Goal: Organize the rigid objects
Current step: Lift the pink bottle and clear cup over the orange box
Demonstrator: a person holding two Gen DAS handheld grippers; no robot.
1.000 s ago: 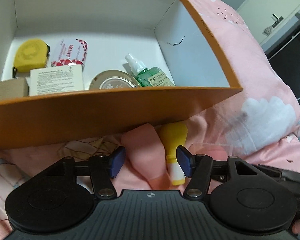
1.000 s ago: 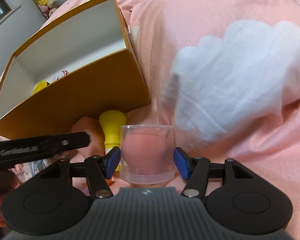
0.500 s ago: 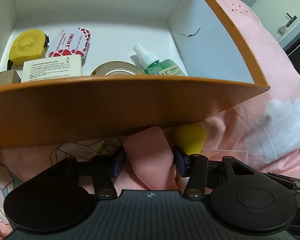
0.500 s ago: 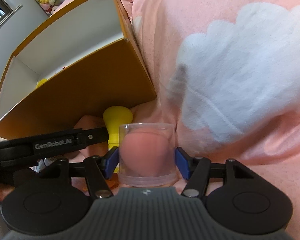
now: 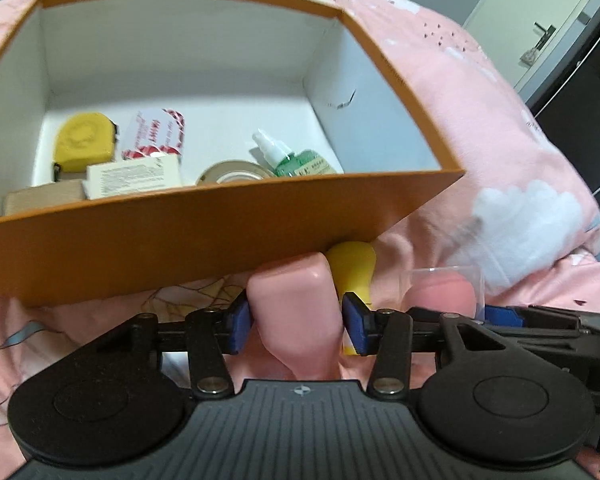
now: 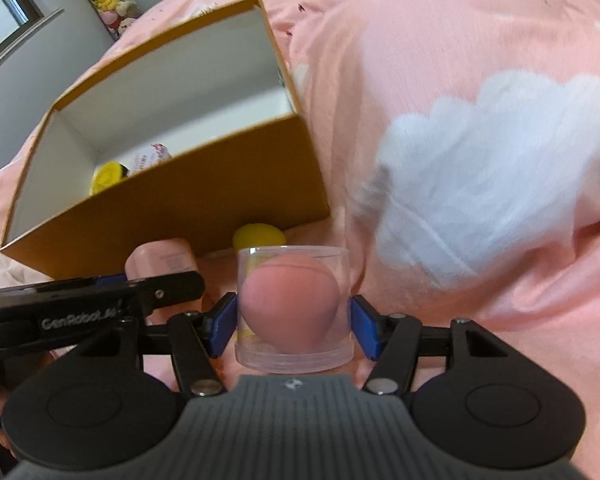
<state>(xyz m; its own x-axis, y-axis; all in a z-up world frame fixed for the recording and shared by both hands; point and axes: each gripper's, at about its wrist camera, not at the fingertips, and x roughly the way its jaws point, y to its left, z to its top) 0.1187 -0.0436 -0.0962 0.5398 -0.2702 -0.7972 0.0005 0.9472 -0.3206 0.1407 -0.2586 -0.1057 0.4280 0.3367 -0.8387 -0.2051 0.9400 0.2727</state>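
My left gripper (image 5: 296, 322) has its blue pads against both sides of a pink bottle (image 5: 292, 292), and its jaws are still closing. The bottle stands just in front of the orange box (image 5: 180, 232). A yellow-capped tube (image 5: 352, 268) lies right beside it on the bedding. My right gripper (image 6: 294, 322) is shut on a clear round case (image 6: 292, 356) with a pink sponge (image 6: 288, 300) inside. It sits to the right of the left gripper. The right wrist view also shows the pink bottle (image 6: 160, 260) and the box (image 6: 180, 208).
Inside the box lie a yellow tape measure (image 5: 84, 140), a red and white tin (image 5: 154, 136), a white carton (image 5: 132, 174), a round tin (image 5: 230, 172) and a green spray bottle (image 5: 296, 160). Pink bedding with white clouds (image 6: 480, 160) spreads to the right.
My left gripper shifted left from the yellow-capped tube onto the pink bottle, narrowed its jaws around it and rose. The right gripper keeps its hold on the clear case.
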